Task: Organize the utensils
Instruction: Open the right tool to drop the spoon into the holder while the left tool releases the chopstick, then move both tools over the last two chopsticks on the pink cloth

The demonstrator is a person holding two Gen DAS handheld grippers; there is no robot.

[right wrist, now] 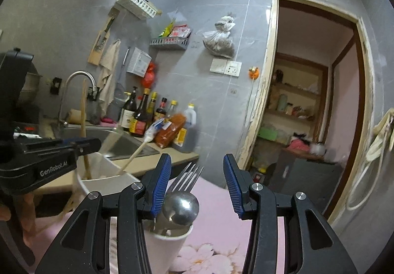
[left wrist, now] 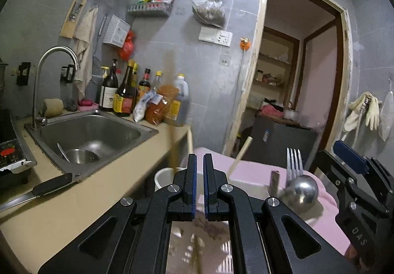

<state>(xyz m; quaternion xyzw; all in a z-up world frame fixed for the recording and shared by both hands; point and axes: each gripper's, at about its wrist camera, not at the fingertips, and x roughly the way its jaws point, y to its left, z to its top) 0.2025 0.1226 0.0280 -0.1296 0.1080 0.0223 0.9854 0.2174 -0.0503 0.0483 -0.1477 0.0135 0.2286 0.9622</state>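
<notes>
A fork (right wrist: 187, 176) and ladle (right wrist: 183, 207) stand in a cup (right wrist: 170, 247) on the cloth-covered surface (right wrist: 216, 224). Left of it a holder (right wrist: 108, 184) holds chopsticks (right wrist: 134, 154). Behind, on the desk (left wrist: 73, 200), the sink (left wrist: 98, 131) lies left of the bottles (left wrist: 125, 94).

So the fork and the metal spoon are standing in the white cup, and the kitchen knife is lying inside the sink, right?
Not quite. The left wrist view shows the kitchen knife lying on the counter in front of the sink, not inside it. The fork and metal spoon do stand in the white cup.
</notes>
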